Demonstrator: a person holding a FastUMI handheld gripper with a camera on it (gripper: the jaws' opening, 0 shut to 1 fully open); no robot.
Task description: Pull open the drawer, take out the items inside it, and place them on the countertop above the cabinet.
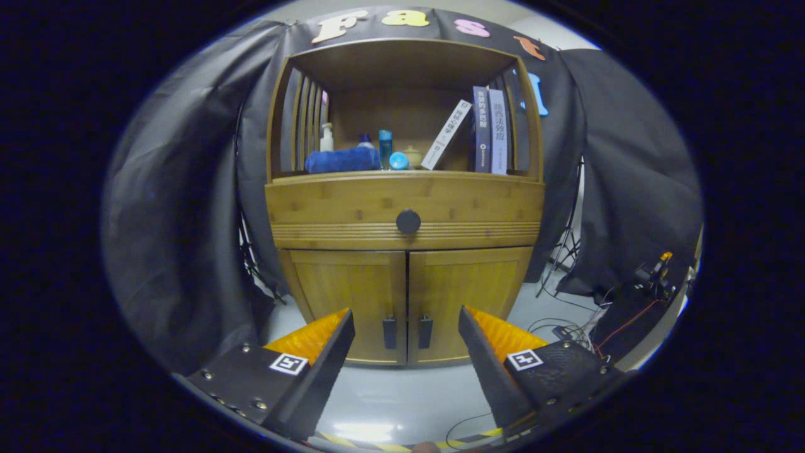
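Drawer (405, 211) closed flush below the bench (402, 177), round knob (408, 221) at its centre. Your gripper (405, 343) stands well short of the knob, jaws wide apart, holding nothing (contents hidden). For any pull, centre jaws on the knob and draw straight back.
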